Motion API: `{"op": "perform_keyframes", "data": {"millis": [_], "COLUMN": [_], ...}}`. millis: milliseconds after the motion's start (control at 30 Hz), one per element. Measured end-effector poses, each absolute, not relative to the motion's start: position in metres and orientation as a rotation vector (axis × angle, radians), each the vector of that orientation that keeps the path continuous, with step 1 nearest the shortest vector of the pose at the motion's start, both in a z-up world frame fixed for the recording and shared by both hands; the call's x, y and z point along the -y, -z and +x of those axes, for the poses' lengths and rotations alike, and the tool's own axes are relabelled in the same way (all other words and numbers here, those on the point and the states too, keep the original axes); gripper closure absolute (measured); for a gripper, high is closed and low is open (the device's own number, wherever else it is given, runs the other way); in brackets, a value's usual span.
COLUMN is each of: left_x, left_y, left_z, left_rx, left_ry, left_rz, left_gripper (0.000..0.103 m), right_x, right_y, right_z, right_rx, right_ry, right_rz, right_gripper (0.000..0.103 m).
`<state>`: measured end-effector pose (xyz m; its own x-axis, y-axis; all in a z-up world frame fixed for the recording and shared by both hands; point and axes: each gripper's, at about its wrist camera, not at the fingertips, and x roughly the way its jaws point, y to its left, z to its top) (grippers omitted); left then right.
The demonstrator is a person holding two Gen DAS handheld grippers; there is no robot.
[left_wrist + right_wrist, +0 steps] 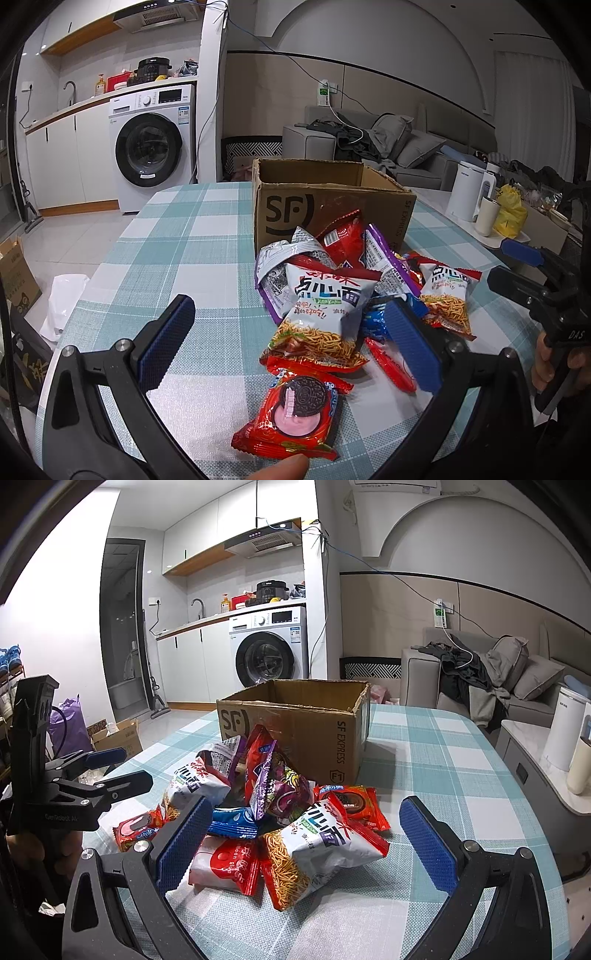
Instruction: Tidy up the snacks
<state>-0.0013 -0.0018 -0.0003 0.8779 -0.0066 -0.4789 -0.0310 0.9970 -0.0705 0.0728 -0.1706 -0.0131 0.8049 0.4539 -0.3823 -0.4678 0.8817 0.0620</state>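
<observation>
A: Where's the snack pile [280, 812]?
B: Center frame on the desk [443, 760], just in front of the cardboard box [295, 731]. Left gripper [291, 347] and right gripper [308, 843] both spread wide, holding nothing.
A: Handling?
B: Prob. light, crinkly, slippery foil. Noodle bag [321, 314] looks puffy w/ brittle contents, so pinch a sealed edge. Cookie pack [299, 413], lower center, is flatter; grab across its width.

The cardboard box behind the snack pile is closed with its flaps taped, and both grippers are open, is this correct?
Not quite: the cardboard box stands open at the top, as the right wrist view shows. It is behind the snack pile, and the left gripper and right gripper are open.
</observation>
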Motion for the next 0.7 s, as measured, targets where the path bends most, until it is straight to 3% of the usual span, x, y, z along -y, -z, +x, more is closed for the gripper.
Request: {"op": "perform_keyframes", "data": {"millis": [700], "left_x": [-0.003], "left_y": [0.006], "left_z": [0.007], "left_rx": [-0.552], "left_ry": [-0.009], "left_rz": [-0.111], "left_gripper": [0.001], "right_x": [0.17], "right_y": [0.019], "right_z": [0.087], "right_rx": [-0.465], "right_ry": [-0.439], "right_rz": [-0.035], "right_gripper": [0.0]}}
